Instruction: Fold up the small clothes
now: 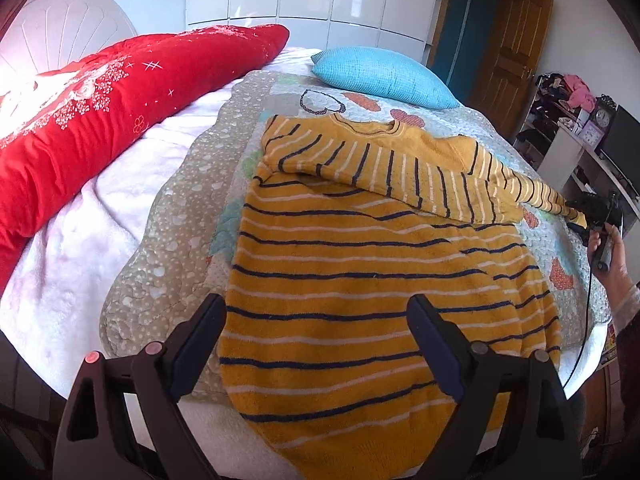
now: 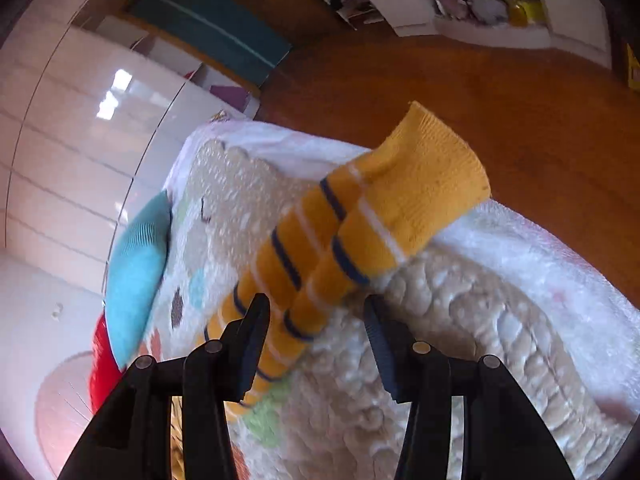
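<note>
A yellow sweater (image 1: 360,264) with dark and white stripes lies flat on a patterned quilt (image 1: 168,240). Its left sleeve is folded across the chest. The right sleeve (image 1: 532,192) stretches out to the right, as far as my right gripper (image 1: 580,216), which a hand (image 1: 612,256) holds. In the right wrist view this sleeve (image 2: 320,240) runs between the right gripper (image 2: 316,304) jaws and its cuff (image 2: 432,184) sticks out past them. The jaws stand apart, with a gap at the right pad. My left gripper (image 1: 316,300) hovers wide open over the sweater's hem, holding nothing.
A blue pillow (image 1: 384,76) lies behind the sweater, and red bedding (image 1: 100,112) lies on a white blanket (image 1: 72,272) to the left. At the far right a desk (image 1: 580,152) with clutter stands beside the bed. Wooden floor (image 2: 480,92) shows beyond the bed's edge.
</note>
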